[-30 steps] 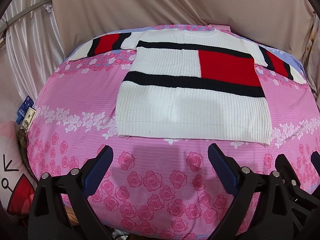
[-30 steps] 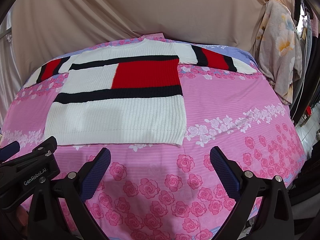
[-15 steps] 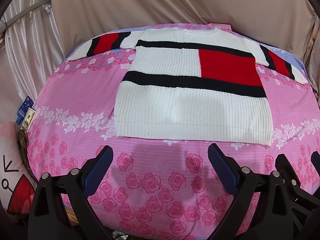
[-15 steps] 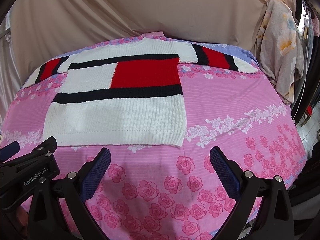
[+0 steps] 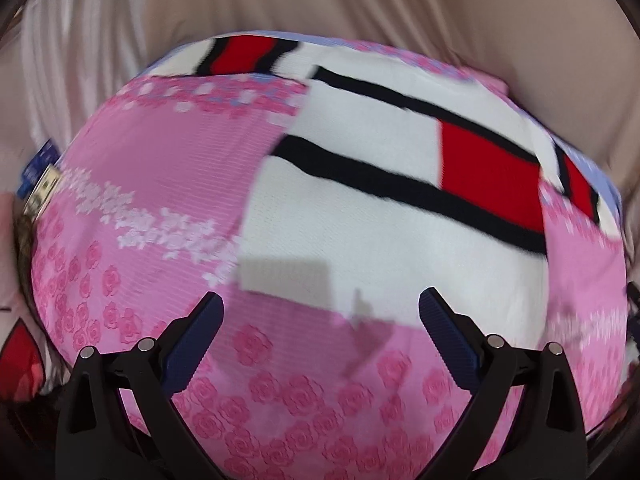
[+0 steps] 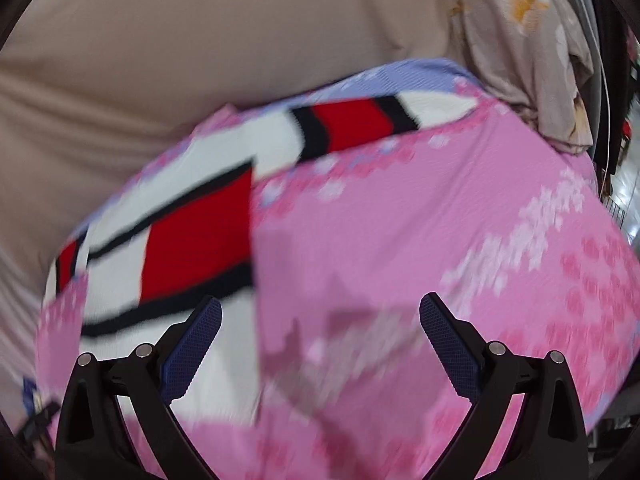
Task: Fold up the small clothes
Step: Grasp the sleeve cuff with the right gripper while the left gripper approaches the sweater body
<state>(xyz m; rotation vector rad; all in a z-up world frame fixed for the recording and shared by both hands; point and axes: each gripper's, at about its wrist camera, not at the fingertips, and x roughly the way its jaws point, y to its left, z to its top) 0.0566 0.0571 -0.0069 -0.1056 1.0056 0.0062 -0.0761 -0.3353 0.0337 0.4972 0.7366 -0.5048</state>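
Observation:
A white knit sweater (image 5: 380,232) with black stripes and a red block lies flat on a pink rose-print bed sheet (image 5: 160,184), sleeves spread out. My left gripper (image 5: 320,320) is open and empty, just above the sweater's near left hem corner. In the right wrist view the sweater (image 6: 192,240) lies to the left. My right gripper (image 6: 320,324) is open and empty over the sheet (image 6: 400,240) beside the sweater's right edge; its left finger (image 6: 192,344) overlaps the hem. Both views are blurred.
Beige curtain (image 5: 360,8) hangs behind the bed. A floral garment (image 6: 528,48) hangs at the right. Small packets (image 5: 40,176) and a cushion (image 5: 20,356) sit off the bed's left edge.
Both grippers have moved forward and down toward the sweater, the left swinging left and the right swinging right. Both stay open. The sweater has not moved.

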